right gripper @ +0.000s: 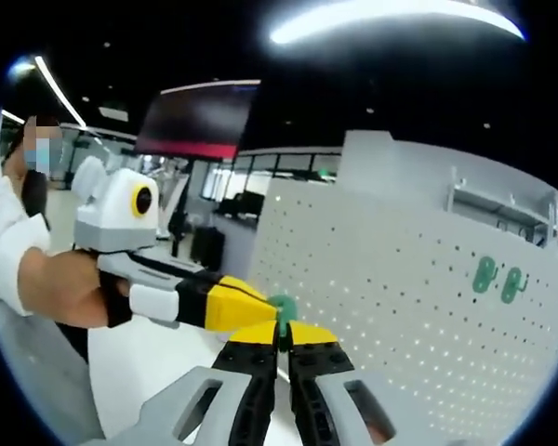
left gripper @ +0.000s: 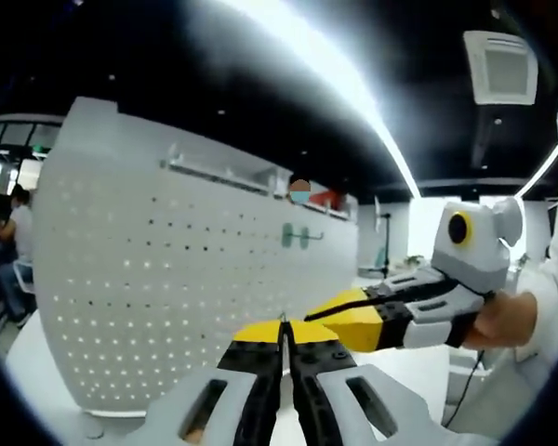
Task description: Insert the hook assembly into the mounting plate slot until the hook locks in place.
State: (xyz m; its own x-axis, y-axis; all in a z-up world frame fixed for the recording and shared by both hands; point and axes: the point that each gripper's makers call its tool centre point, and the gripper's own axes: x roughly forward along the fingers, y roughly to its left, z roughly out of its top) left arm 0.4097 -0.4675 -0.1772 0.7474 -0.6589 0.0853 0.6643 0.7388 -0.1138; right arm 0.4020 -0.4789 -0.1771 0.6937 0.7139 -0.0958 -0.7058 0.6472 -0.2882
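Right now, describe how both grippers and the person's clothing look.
The left gripper and right gripper match: pale grey slotted bodies, black jaws, yellow tips. The person's hand emerges from a white sleeve, with a black strap at the wrist.

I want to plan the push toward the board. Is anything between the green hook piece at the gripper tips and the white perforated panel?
Nothing visible blocks it. The green hook piece sits at the tips of the right gripper and left gripper; open space lies between it and the perforated panel.
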